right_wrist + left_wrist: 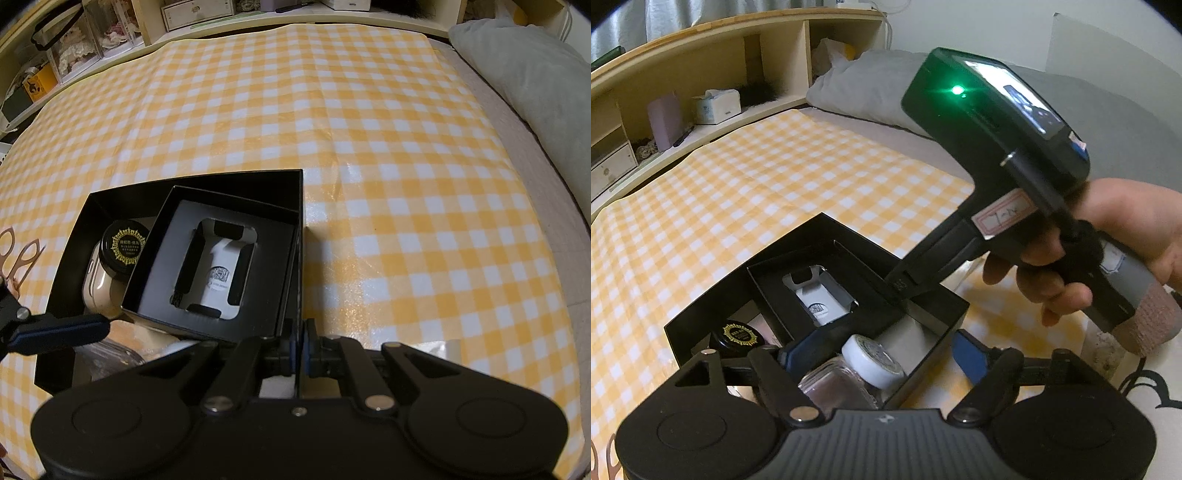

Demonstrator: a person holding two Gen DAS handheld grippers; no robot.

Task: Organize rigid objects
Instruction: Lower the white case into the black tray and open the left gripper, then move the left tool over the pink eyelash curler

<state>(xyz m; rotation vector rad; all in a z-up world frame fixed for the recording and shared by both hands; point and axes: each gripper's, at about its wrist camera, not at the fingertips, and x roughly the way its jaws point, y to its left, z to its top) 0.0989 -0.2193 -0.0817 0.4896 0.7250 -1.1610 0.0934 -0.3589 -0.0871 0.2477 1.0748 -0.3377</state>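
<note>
Yellow-and-white checked cloth (369,147) covers the bed, a grey pillow (864,85) up by the wooden shelves (713,66). On the cloth sits the big black box (236,177), and inside it a smaller black box (214,266) with a white insert, a black round jar (125,243) with a gold emblem beside it, resting against a cream case (96,288). Nearer the left gripper (875,354), a white-capped glass bottle (846,373) lies in the box. Left fingers spread wide, one inside the box, one outside its wall. Right gripper (297,350) has its fingers pinched tight on the box's right wall.
</note>
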